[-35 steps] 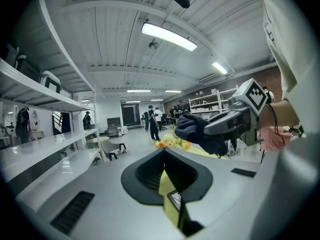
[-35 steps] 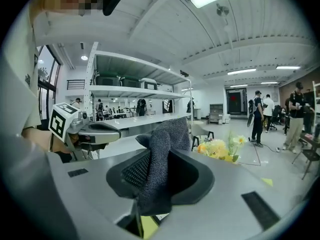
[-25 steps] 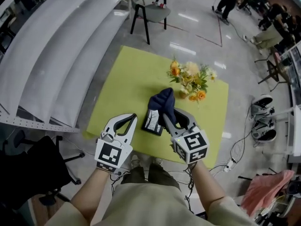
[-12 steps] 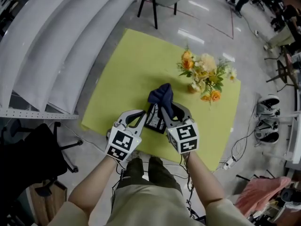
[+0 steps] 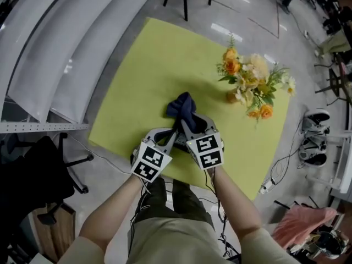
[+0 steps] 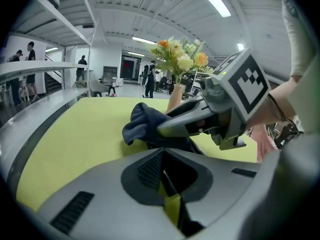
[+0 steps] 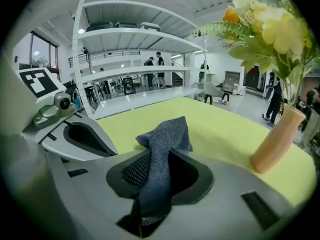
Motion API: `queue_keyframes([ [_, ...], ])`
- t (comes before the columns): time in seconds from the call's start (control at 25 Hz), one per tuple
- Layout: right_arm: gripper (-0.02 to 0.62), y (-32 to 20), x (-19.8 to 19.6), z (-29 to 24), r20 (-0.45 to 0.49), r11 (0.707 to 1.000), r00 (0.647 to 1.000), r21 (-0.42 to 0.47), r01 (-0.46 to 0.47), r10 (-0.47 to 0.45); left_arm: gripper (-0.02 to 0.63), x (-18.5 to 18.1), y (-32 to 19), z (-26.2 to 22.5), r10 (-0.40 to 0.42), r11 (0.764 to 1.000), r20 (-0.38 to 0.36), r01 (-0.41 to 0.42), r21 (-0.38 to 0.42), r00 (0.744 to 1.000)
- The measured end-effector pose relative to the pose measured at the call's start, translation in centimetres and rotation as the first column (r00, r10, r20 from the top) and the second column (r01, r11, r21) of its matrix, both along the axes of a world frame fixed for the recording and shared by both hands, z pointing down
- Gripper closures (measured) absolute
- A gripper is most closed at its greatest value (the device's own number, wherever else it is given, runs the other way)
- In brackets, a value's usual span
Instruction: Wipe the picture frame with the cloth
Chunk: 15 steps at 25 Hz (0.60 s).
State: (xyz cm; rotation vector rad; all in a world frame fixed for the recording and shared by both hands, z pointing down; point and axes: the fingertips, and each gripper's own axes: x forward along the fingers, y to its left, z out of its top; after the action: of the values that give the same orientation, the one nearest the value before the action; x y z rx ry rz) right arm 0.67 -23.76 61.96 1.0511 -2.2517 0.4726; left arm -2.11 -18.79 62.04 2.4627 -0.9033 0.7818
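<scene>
Cloth (image 5: 181, 106) is looking soft, limp and light. The right hand-held gripper (image 5: 186, 125) is pinching it mid-fold, with the bunch flopping past the jaw tips. Picture frame (image 5: 176, 140) is sitting on the table (image 5: 148, 65) between both grippers. It is probably stiff, light and tippy, so best steadied by an edge. Left hand-held gripper (image 5: 170, 136) is pressing nearly together, with a sliver of table showing through the slit. Whether it is nipping the frame is unclear, since cloth and grippers are hiding most of it.

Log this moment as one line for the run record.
left gripper: shut on picture frame | right gripper: shut on cloth | cloth: dark blue, bunched, at frame | vase: upright, apart on table
</scene>
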Motion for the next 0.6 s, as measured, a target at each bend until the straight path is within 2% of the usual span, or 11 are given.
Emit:
queue_keyframes([
  [0.24, 0.485, 0.2, 0.8, 1.5, -0.071, 0.999, 0.997, -0.030, 0.026, -0.028, 0.598, -0.3, 0.2, 2.0, 0.002, 0.998, 0.018, 0.000, -0.060, 1.000],
  [0.4, 0.485, 0.6, 2.6, 1.5, -0.143, 0.999, 0.989, -0.025, 0.031, -0.034, 0.598, -0.2, 0.2, 2.3, -0.007, 0.998, 0.020, 0.008, -0.070, 1.000],
  [0.6, 0.485, 1.4, 4.9, 1.3, -0.122, 0.999, 0.992, -0.037, -0.021, 0.016, 0.600, -0.2, -0.1, 2.1, -0.050, 0.996, -0.010, 0.049, -0.071, 0.999],
])
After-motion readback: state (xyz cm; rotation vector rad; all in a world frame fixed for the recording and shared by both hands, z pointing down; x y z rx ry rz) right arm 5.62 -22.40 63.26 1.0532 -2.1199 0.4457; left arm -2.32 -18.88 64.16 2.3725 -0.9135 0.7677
